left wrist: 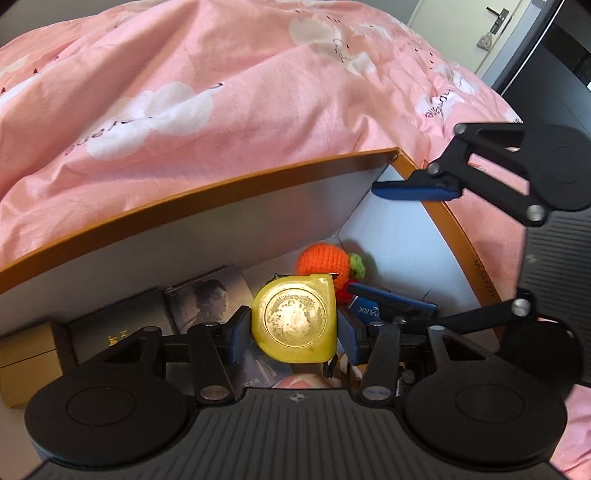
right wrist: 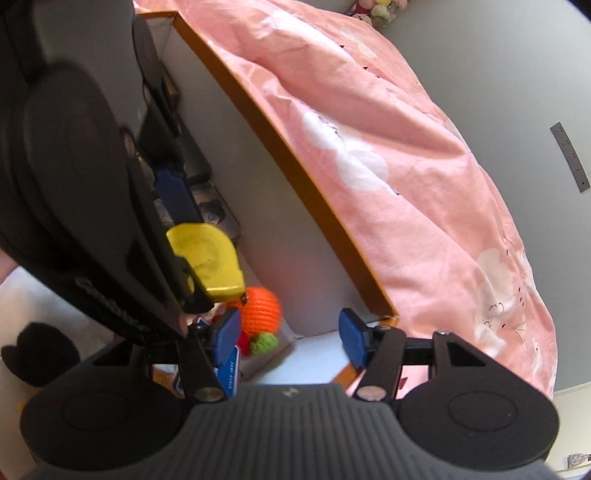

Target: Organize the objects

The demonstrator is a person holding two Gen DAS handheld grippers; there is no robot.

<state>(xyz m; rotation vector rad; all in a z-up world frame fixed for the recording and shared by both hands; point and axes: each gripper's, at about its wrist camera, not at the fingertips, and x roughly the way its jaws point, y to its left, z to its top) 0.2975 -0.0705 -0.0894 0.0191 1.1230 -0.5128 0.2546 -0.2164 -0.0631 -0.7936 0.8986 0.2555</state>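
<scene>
Beyond bed point(right wrist: 369, 129): wall plate point(right wrist: 570, 157) (right-only)

You have a worn yellow tape measure point(left wrist: 294, 317) held on edge above the box point(left wrist: 207, 192) interior, round scuffed face toward you, an orange crocheted fruit point(left wrist: 325, 264) lying in the box's far corner.

We are in a home bedroom: a pink quilt point(left wrist: 258, 92) printed with white clouds covers the bed, a door with a lever handle point(left wrist: 496, 18) stands behind it, and soft toys point(right wrist: 376, 7) (blurred) sit by the wall.
</scene>
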